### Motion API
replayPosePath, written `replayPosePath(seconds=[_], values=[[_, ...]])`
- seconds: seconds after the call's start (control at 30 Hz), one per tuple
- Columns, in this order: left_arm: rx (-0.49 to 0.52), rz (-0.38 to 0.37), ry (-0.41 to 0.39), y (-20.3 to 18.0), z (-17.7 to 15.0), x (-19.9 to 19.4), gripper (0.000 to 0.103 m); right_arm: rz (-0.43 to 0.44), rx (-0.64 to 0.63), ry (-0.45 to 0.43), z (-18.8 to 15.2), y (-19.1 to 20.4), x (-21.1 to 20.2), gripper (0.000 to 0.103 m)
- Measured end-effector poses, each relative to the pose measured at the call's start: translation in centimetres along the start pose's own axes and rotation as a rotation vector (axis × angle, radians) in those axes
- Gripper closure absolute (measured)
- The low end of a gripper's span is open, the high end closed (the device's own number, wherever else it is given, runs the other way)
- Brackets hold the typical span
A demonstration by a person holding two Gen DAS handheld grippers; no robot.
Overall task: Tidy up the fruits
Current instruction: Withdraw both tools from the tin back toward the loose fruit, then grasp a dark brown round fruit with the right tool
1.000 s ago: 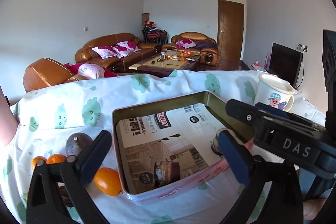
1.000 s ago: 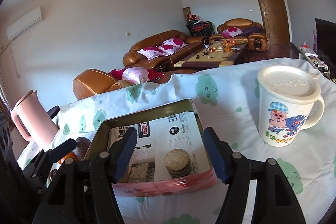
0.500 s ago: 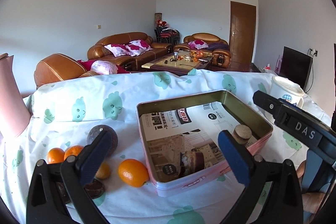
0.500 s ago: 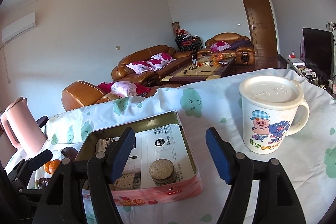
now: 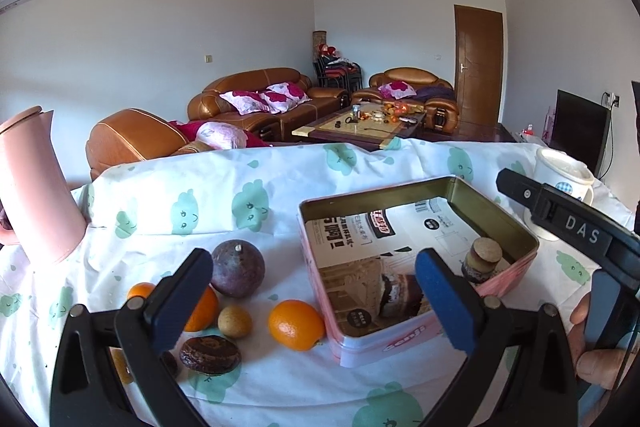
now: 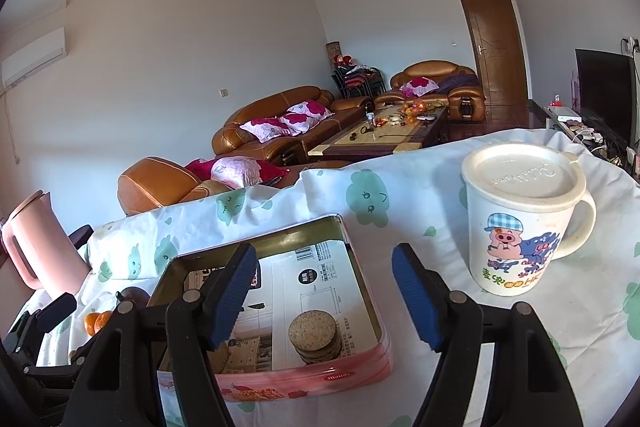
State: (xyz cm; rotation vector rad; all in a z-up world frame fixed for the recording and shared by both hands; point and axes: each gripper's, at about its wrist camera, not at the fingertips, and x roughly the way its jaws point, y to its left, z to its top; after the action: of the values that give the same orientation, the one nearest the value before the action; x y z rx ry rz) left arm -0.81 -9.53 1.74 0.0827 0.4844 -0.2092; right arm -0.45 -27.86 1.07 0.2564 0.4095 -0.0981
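Observation:
Fruits lie on the tablecloth left of a pink tin (image 5: 400,337): an orange (image 5: 296,325) beside the tin, a purple passion fruit (image 5: 238,269), a small brown fruit (image 5: 235,321), a dark wrinkled fruit (image 5: 210,349), and more oranges (image 5: 200,311) partly behind my finger. My left gripper (image 5: 312,303) is open and empty, above the orange and the tin's near corner. My right gripper (image 6: 324,295) is open and empty over the tin (image 6: 320,375), which holds a stack of round biscuits (image 6: 314,337) on printed paper. Oranges (image 6: 96,321) show at the left.
A white lidded pig mug (image 6: 520,219) stands right of the tin. A pink jug (image 5: 34,187) stands at the far left. The right gripper's body (image 5: 572,231) reaches in over the tin's right side. The table's far edge drops toward sofas.
The left gripper has pulled back and swung left, bringing the fruit pile and the jug into view. The right gripper has drawn back and shifted slightly right. Both stay open.

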Motion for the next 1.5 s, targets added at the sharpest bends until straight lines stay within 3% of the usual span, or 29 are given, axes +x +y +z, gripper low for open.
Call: replayPosePath(seconds=[0.2,0.57,0.83,1.03,1.23,1.5], values=[[0.033,0.020,-0.016,-0.6,0.1,-0.3,0.000,-0.009,-0.076,-0.011,-0.2,1.6,0.1,0.031],[0.011,0.038,0.026,-0.1,-0.1,0.6,0.000,-0.020,-0.140,-0.018,-0.4,2.9,-0.2,0.031],[0.004,0.052,0.007,0.7,0.2,0.1,0.000,-0.022,-0.155,-0.032,-0.6,3.2,-0.9,0.031],[-0.006,0.046,0.052,2.1,0.2,0.3,0.000,-0.008,-0.138,-0.014,-0.8,3.0,-1.1,0.031],[0.020,0.067,0.068,6.6,-0.2,-0.5,0.000,0.068,-0.119,0.025,-1.4,3.9,-1.5,0.031],[-0.025,0.172,0.094,16.7,-0.8,-0.2,0.000,0.207,-0.159,0.128,-4.3,10.1,-2.4,0.032]])
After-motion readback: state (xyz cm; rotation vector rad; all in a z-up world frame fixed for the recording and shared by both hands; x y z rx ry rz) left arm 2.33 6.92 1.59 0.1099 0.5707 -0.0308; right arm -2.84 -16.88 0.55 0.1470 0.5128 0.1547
